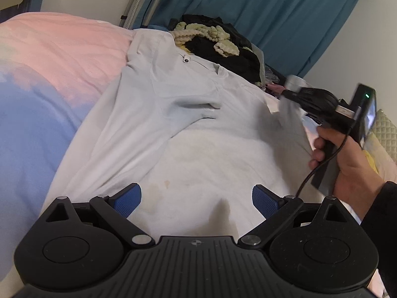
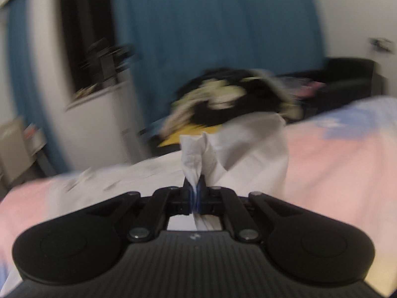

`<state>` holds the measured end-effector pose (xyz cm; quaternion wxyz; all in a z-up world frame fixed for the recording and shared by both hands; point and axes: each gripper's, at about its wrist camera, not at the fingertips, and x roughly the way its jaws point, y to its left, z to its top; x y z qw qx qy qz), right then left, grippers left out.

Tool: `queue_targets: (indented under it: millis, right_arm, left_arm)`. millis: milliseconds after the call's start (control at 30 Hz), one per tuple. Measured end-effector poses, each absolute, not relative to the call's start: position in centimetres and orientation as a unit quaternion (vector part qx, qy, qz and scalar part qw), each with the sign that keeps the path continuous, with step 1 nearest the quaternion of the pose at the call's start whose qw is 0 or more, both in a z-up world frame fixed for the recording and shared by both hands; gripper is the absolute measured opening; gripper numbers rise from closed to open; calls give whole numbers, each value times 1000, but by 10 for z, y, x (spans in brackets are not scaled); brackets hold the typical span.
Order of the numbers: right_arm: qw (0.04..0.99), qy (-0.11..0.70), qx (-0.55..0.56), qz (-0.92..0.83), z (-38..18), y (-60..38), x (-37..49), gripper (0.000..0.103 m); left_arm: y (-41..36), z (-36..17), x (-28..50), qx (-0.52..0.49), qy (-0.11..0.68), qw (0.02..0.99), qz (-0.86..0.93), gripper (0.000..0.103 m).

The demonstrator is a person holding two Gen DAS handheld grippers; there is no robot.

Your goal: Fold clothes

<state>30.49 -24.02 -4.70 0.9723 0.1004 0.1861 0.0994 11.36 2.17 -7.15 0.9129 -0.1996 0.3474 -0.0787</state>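
Observation:
A white long-sleeved shirt (image 1: 198, 134) lies spread on the bed, its collar toward the far end and one sleeve folded across the chest. My left gripper (image 1: 196, 202) hovers open over the shirt's lower part, blue pads wide apart with nothing between them. My right gripper (image 1: 285, 92) is at the shirt's right edge, held by a hand (image 1: 347, 159). In the right wrist view the right gripper (image 2: 196, 193) is shut on a bunched fold of the white shirt (image 2: 196, 154), which stands up from between the pads. That view is blurred.
A pile of black and pale yellow clothes (image 1: 218, 42) sits beyond the collar. A pink and blue duvet (image 1: 49, 74) covers the bed at the left. A teal curtain (image 1: 260, 7) hangs behind, and a white wall (image 1: 359, 37) is at the right.

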Motion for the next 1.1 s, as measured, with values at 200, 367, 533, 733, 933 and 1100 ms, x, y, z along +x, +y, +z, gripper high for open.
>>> queue_targets:
  millis: [200,367,533,733,933,1100]
  right_arm:
    - [949,261,31,175,-86,-155,311,8]
    - [937,283,32,203,-87,-144,309,59]
    - [940,261,11,222,-51,-161,254,60]
    - [957,213,21,194,-9,-197,145,60]
    - [966,202,56,153,-14,-221,48,60]
    - [965,208,95,130,-22,-244,32,61]
  left_arm:
    - [38,-68,108,-194,330,922,-56,97]
    - [42,-69,109,-196,327,923,-53,97]
    - [39,-64,107,-184,315,929,-56,97]
    - [29,-58,98,-152,296,941,-64,97]
    - [8,-55,83,-91,270,956,-74,97]
    - [-21,-53,83,-31,242,966,-82,96]
